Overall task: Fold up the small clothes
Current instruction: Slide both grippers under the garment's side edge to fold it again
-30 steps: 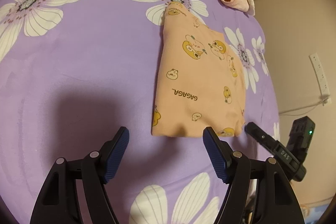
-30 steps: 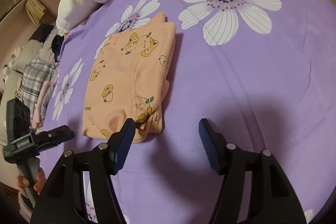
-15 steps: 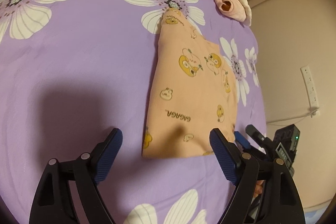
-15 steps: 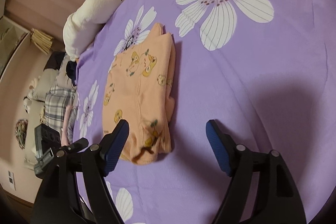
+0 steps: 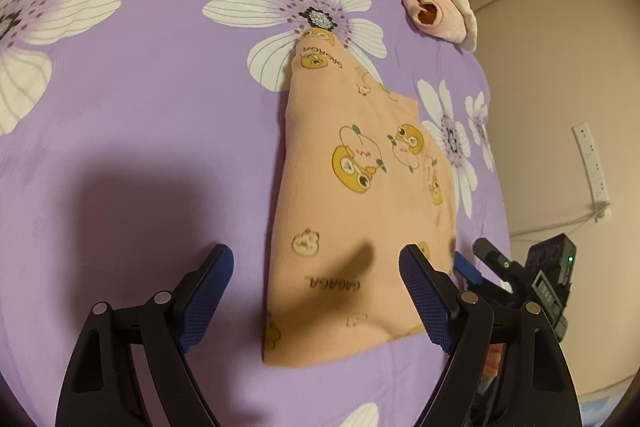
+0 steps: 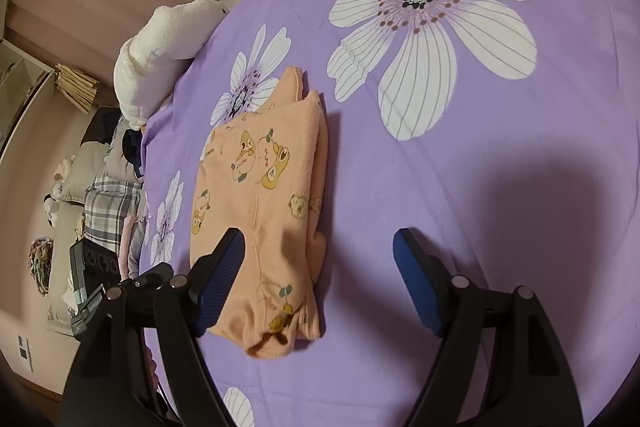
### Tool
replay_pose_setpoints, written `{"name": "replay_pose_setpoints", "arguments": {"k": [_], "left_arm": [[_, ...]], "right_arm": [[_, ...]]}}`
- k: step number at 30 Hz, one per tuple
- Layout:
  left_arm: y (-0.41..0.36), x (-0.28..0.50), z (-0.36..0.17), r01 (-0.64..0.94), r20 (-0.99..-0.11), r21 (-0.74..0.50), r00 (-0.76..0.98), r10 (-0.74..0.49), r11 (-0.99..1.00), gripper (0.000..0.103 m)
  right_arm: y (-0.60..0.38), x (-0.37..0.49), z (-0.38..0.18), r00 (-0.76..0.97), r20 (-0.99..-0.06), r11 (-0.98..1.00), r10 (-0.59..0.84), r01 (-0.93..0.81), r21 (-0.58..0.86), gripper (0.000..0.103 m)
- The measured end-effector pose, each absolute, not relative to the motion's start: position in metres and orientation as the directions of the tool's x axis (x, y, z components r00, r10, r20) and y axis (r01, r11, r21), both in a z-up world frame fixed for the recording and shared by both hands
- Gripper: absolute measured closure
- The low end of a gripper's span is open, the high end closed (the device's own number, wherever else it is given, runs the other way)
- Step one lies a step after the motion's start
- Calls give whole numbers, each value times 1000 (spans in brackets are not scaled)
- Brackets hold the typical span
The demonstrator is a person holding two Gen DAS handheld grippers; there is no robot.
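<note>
On the purple flowered bedspread (image 5: 140, 115) lay the folded peach garment (image 5: 360, 211), a long narrow bundle printed with yellow cartoon faces. From the left wrist view its long axis ran from 6 o'clock up toward 12, tapering to a narrow tip on a white flower. Its wide near edge lay between the fingers of the left gripper (image 5: 316, 291), which stood spread wide and held nothing; whether the pads touched the cloth I could not tell. The right gripper (image 6: 320, 279) was likewise wide apart and empty, its left finger (image 6: 218, 279) over the garment's near end, its right finger over bare sheet.

Bare bedspread stretched broadly toward 9 o'clock in the left view; toward 3 o'clock the bed edge came close beside the garment.

A rolled pink cloth (image 5: 434, 9) sat at 1 o'clock near the far edge. Only the right view showed a white plush pillow (image 6: 156, 55) and plaid bedding (image 6: 110, 215) beyond the bed; only the left showed a wall power strip (image 5: 592, 163).
</note>
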State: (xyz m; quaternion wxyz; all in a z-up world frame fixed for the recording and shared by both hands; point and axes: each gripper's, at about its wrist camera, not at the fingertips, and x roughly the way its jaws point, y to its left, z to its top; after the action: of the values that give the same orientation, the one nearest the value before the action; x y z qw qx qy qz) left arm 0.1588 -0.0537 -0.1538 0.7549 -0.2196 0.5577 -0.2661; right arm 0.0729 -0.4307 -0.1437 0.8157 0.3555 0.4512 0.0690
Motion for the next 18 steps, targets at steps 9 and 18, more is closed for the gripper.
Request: {"name": "replay_pose_setpoints", "arguments": {"k": [9,18], "left_arm": [[-75,170,-157,209,-731,-614,214,-648,761,19],[-86,175,-159,246,-732,-603,207,-649,758,19]], "right_arm": [[-412,94,-150,549,-673,738,496,141,659,25],[-389,116,-154,519,-679,756,520,91,648,25]]}}
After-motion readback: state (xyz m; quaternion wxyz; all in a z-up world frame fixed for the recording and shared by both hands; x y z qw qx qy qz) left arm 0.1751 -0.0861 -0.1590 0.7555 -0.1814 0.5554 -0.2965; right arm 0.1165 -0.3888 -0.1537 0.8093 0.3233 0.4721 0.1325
